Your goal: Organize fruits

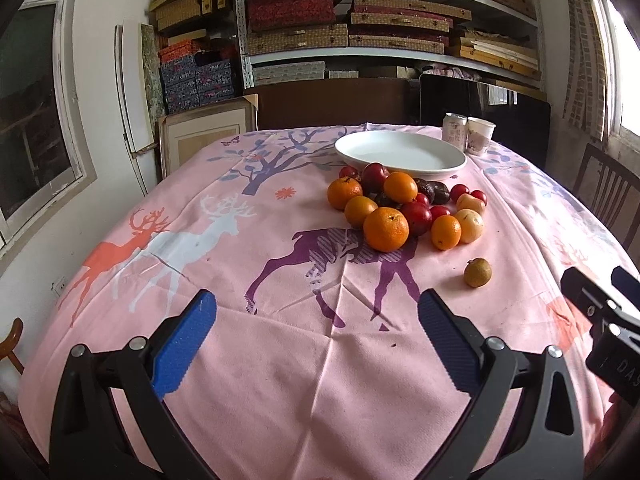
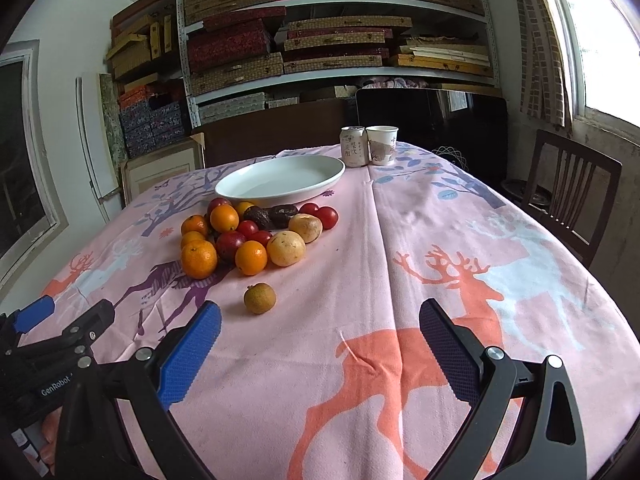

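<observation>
A pile of fruit lies on the pink deer tablecloth: several oranges (image 1: 385,228) (image 2: 199,259), red plums (image 1: 417,218), cherry tomatoes (image 2: 327,217), dark fruits (image 2: 282,215) and yellow pears (image 2: 286,248). A small brown fruit (image 1: 477,272) (image 2: 260,298) lies apart, nearer me. An empty white plate (image 1: 400,152) (image 2: 280,179) stands just behind the pile. My left gripper (image 1: 316,340) is open and empty, short of the pile. My right gripper (image 2: 320,344) is open and empty, to the right of the brown fruit.
A drink can (image 2: 353,146) and a paper cup (image 2: 382,145) stand behind the plate. A wooden chair (image 2: 568,192) is at the table's right side. Shelves of boxes (image 2: 320,40) line the back wall. Each gripper shows in the other's view.
</observation>
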### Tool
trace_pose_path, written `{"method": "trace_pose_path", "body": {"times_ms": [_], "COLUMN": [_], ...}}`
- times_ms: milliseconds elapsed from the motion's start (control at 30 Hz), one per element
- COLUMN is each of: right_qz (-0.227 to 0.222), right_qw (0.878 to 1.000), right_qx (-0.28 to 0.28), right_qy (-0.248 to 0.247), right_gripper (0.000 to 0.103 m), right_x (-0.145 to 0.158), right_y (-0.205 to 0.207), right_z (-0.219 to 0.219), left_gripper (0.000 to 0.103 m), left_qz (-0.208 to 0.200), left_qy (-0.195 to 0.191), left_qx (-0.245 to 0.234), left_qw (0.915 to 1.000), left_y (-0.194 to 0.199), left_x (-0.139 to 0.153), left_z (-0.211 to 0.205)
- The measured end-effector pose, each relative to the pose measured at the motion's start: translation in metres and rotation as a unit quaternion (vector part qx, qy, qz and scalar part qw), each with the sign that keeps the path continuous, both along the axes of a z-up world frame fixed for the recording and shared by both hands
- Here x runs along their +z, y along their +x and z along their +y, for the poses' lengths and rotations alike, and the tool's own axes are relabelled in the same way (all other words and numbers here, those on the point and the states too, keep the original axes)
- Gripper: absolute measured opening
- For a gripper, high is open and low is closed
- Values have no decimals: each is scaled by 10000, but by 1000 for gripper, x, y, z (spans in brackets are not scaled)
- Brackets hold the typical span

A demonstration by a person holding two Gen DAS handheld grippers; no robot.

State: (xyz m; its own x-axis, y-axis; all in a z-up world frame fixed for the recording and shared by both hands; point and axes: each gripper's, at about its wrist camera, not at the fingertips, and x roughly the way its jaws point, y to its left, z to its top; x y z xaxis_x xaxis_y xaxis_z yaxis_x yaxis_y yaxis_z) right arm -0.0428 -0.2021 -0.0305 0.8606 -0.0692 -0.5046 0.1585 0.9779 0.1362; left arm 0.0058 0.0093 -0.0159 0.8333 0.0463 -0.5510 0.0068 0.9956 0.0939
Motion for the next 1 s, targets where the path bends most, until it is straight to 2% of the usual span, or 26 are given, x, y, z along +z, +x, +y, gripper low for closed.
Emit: {"method": "trace_pose_path", "body": {"times_ms": [67,233,333,400,533,633,1000], "right_qz": [3,291,506,547,754,595,638], "right_qw": [9999,9985,9979,9980,9966,9970,9956], "right_qx": [-156,-443,-374,-263,-5,-117,-161], "right_qy": [-52,-111,-154,-171,-340,-484,-663], "right_gripper": [99,99,99,99,99,99,99], "right_x": [-1,-7,-11,-13,-20,-17,-16], "right_y": [0,7,14,15,19,12,13], "right_z": [-1,-3,-2,0,13,17,20], "left_gripper": [99,99,99,99,99,99,99], "left_qz": [-77,126,502,739,1051,1106,719], "left_qy": [-81,-325,-311,-266,-703,-957,-319], "left_qx": [-83,-392,-645,-616,-609,-532,-210], "left_qw": [9999,9986,9962,9950,9901,9878,9967], "left_y": [-2,1,10,18,28,30,17], "left_x": [-2,-8,-18,-24,-32,-35,-23], "left_z": [0,-2,-10,-13,-1,7,-4]}}
